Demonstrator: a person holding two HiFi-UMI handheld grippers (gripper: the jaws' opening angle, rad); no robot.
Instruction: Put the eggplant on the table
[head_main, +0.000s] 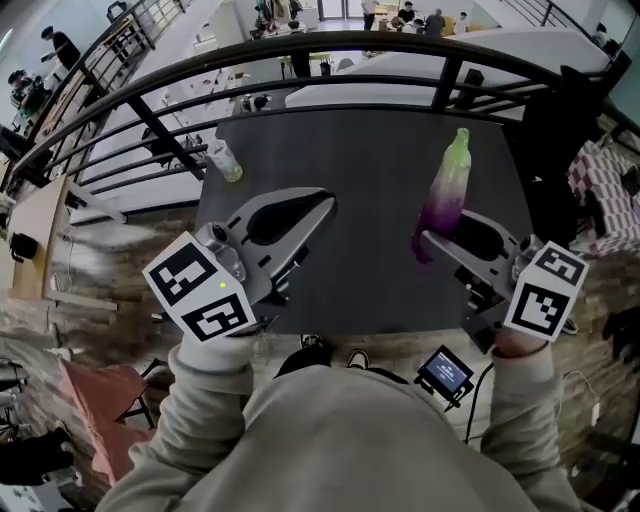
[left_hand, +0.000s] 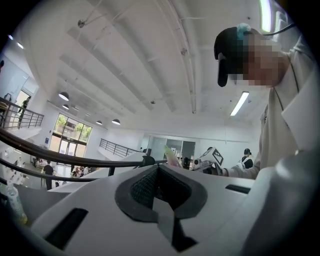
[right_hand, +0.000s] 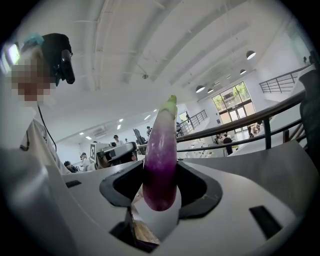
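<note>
At the far left corner of the dark worktop (head_main: 360, 170) a small bottle (head_main: 225, 160) with yellow-green contents is lying tilted near the edge, well apart from both grippers. A black railing (head_main: 300, 45) is curving round the worktop's far side.

The left gripper (head_main: 322, 205) is hovering over the near left part of the worktop and pointing towards the far right. Its fingers (head_main: 300, 197) are meeting at the tips, and nothing is sitting between them. The left gripper view is showing the same: the left gripper (left_hand: 159, 167) has its dark pads pressed together along one seam, and past them the pale green tip of the eggplant (left_hand: 171, 156) is peeking up next to the right gripper (left_hand: 207, 159).

To the right, the eggplant (head_main: 447, 190) is standing nearly upright above the worktop, green cap up and leaning slightly to the right, purple end down. The right gripper (head_main: 430, 240) is gripping it by that lower purple end. Its fingers (head_main: 455, 250) are closing on the bottom part from both sides, while most of the eggplant's length is rising free above them. Whether the eggplant's bottom is touching the worktop cannot be told from the head view.

In the right gripper view the eggplant (right_hand: 161, 150) is filling the gap of the right gripper (right_hand: 160, 185). Its rounded purple end is sitting low between the fingers (right_hand: 200, 187), with the dark pads touching its sides. The left gripper (right_hand: 117, 150) is showing in the background to the left of it.
</note>
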